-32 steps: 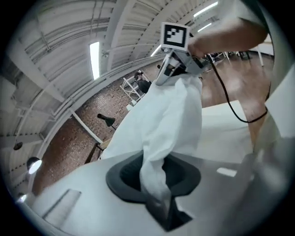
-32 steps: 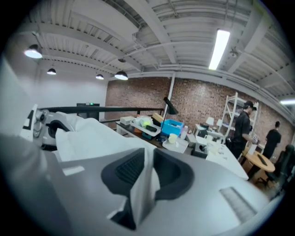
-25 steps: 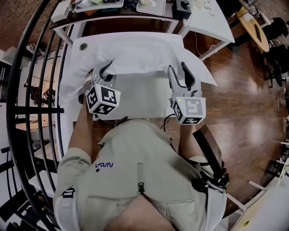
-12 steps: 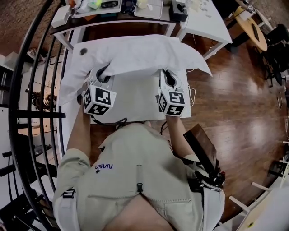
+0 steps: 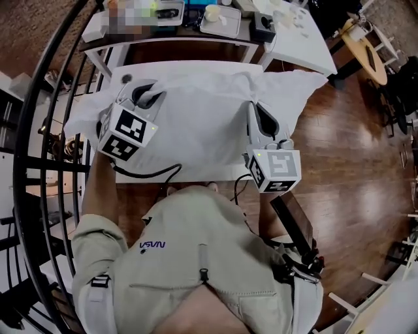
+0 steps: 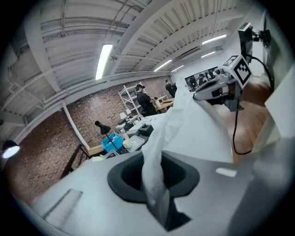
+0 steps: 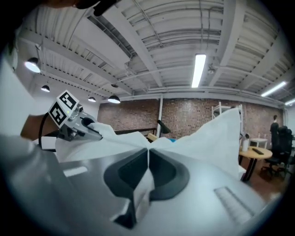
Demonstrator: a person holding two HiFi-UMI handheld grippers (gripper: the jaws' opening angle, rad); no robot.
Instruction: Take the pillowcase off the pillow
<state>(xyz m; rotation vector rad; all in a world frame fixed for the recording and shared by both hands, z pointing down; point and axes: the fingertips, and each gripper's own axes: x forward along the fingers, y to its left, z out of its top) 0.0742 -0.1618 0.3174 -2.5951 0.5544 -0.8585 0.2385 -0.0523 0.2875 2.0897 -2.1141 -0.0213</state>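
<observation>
One pillowcase point(image 5: 196, 124) lies on one white surface point(image 5: 196, 176). Two grippers grip it: the left gripper point(image 5: 145, 96), its jaws closing on the cloth, and the right gripper point(image 5: 258, 112). One person point(image 5: 196, 261) is near, and one round table point(image 5: 366, 39) is far right.

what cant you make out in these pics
Pillow: head view, wrapped in the white fabric pillowcase; how much is out cannot be told.
White table: head view, mostly under that cloth.
Small items on the far desk: head view, too small, partly mosaic-covered.
Pillowcase opening: no view shows it among the folds.
</observation>
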